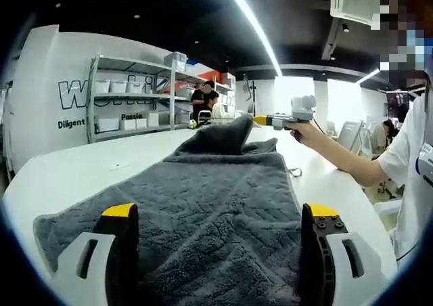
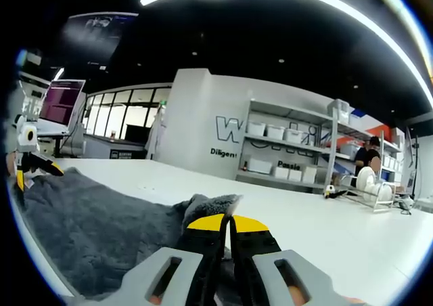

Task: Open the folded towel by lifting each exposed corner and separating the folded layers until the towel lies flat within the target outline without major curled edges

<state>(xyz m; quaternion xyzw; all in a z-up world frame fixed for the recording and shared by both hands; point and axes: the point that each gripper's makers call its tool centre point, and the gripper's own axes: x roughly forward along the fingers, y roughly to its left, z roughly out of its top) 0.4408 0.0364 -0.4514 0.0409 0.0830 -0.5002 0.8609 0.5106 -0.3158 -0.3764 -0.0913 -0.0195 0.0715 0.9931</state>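
On the white surface, the right claw pinches the grey towel at its raised far corner, while the left claw gapes wide over the near edge.

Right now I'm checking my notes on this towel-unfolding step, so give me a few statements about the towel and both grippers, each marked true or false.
1. The towel is dark grey and lies on a white table. True.
2. The left gripper is shut on the towel. False: its jaws stand wide apart with the towel lying between them.
3. The right gripper is shut on a raised corner of the towel. True: its yellow-tipped jaws meet with towel pile at their tips.
4. The towel lies fully flat. False: its far end rises in a peak towards the right gripper.
5. Shelves holding white bins stand against the far wall. True.
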